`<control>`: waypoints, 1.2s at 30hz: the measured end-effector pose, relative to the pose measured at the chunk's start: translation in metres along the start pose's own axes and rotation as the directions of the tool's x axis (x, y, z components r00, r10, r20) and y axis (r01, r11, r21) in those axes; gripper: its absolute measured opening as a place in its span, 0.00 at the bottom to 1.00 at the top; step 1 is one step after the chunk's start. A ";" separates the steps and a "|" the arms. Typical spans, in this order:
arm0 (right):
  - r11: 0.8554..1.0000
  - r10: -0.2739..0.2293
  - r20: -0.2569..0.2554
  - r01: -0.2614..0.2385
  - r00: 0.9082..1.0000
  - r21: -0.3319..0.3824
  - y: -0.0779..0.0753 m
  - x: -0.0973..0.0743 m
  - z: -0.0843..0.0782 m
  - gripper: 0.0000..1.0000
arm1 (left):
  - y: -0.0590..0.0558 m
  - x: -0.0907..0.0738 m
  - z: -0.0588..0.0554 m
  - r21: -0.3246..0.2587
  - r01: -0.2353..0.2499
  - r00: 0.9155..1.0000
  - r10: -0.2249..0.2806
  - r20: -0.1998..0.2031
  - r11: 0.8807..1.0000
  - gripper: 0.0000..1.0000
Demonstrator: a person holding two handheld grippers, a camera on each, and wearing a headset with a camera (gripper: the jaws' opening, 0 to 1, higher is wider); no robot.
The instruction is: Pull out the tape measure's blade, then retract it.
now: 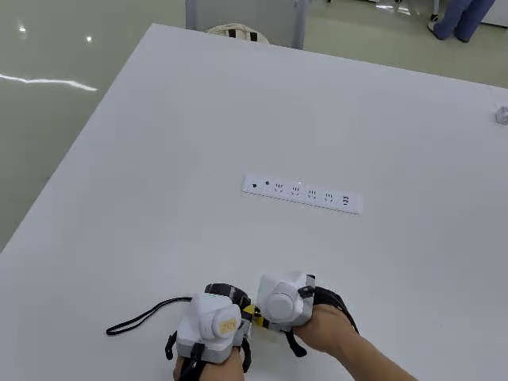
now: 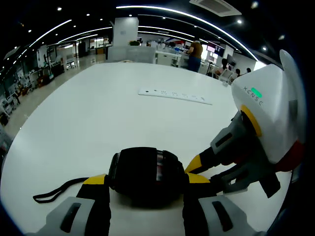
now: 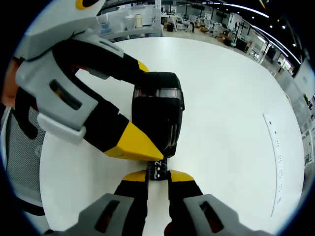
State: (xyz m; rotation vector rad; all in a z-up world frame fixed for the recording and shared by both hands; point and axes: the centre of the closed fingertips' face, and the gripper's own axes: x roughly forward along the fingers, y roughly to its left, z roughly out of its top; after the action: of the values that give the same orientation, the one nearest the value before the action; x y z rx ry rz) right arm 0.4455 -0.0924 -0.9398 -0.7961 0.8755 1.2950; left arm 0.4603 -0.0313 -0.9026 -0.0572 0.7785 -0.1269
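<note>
- Left claw (image 2: 146,180) is clamping the tape measure (image 3: 157,110) case, steadying it on the counter (image 1: 238,119).
- Right claw (image 3: 158,178) is pinching the blade (image 3: 157,168) tip, set for pulling out.

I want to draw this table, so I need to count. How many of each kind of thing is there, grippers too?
Tape measure: 1
Power strip: 1
Small grey thing, too small to tell what it is: 1
Grippers: 2, the left gripper and the right gripper
Total: 5
</note>
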 end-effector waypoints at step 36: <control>1.000 0.004 0.008 -0.004 1.000 -0.007 0.000 0.002 0.003 0.15 | 0.000 0.000 0.000 -0.004 -0.001 1.000 0.001 0.000 1.000 0.55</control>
State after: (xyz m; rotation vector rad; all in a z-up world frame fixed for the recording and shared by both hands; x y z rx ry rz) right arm 0.4457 -0.0885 -0.9398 -0.7945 0.8670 1.3049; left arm 0.4608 -0.0315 -0.9026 -0.0602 0.7789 -0.1244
